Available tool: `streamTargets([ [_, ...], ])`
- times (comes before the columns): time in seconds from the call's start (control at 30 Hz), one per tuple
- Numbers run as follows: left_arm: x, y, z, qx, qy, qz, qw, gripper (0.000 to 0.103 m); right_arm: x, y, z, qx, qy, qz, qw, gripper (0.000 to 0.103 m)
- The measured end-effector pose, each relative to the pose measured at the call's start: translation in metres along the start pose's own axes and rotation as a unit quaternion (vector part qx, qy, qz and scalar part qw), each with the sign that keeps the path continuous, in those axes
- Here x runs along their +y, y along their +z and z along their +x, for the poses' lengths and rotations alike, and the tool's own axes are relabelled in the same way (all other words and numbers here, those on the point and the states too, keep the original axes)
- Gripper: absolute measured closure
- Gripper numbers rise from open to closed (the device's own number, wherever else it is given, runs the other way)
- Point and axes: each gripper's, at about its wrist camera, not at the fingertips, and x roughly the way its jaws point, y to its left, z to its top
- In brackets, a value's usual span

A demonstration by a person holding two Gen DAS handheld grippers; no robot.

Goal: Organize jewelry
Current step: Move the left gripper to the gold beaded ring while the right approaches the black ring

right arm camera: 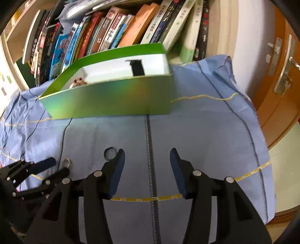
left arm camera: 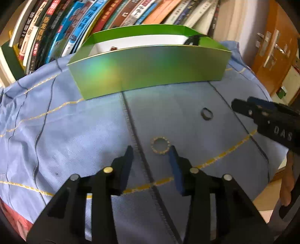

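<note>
A toothed gold ring (left arm camera: 160, 145) lies on the blue cloth just beyond my left gripper's (left arm camera: 151, 151) tips, close to the right-hand pad; the jaws are open and nothing is pressed between them. In the right wrist view this gold ring (right arm camera: 66, 162) sits between the left gripper's (right arm camera: 59, 166) fingers. A dark ring (right arm camera: 109, 154) rests just outside the left fingertip of my right gripper (right arm camera: 147, 152), which is open and empty. The dark ring (left arm camera: 206, 113) also shows to the left of the right gripper (left arm camera: 241, 103). Behind stands an open green box (right arm camera: 112, 101).
The box's white inside holds a black strap-like piece (right arm camera: 137, 68) and a red-stoned ornament (right arm camera: 78, 81). A row of books (left arm camera: 112, 16) leans behind it. The blue cloth (right arm camera: 206, 131) drapes off the table's right edge, near a wooden door (right arm camera: 281, 75).
</note>
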Motion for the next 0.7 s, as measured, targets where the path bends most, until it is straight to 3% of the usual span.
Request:
streamTargets([
  [0.2, 0.040, 0.002, -0.002, 0.001, 0.030, -0.053, 0.9981, 0.068, 0.025, 0.001, 0.011, 0.009, 0.022, -0.028, 0.999, 0.053],
  [0.23, 0.042, 0.002, -0.003, 0.000, 0.029, -0.055, 0.9981, 0.066, 0.031, 0.001, 0.015, 0.013, 0.024, -0.035, 0.999, 0.053],
  [0.3, 0.042, 0.001, -0.007, -0.005, 0.022, -0.059, 0.9980, 0.050, 0.040, 0.002, 0.021, 0.020, 0.020, -0.046, 0.999, 0.053],
  [0.33, 0.040, 0.002, -0.007, -0.006, 0.020, -0.057, 0.9982, 0.049, 0.044, 0.002, 0.025, 0.026, 0.015, -0.053, 0.998, 0.053],
  [0.37, 0.039, 0.001, -0.007, -0.006, 0.017, -0.055, 0.9983, 0.049, 0.048, 0.001, 0.026, 0.021, 0.006, -0.059, 0.998, 0.059],
  [0.4, 0.036, 0.001, -0.006, -0.004, 0.011, -0.051, 0.9986, 0.049, 0.050, 0.001, 0.027, 0.020, 0.001, -0.064, 0.998, 0.074],
  [0.47, 0.033, 0.000, -0.003, 0.000, 0.004, -0.046, 0.9989, 0.049, 0.050, 0.003, 0.027, 0.021, 0.001, -0.064, 0.998, 0.084],
  [0.7, 0.023, 0.003, 0.000, 0.003, -0.004, -0.042, 0.9991, 0.049, 0.036, -0.004, 0.016, 0.027, -0.003, -0.065, 0.998, 0.085],
])
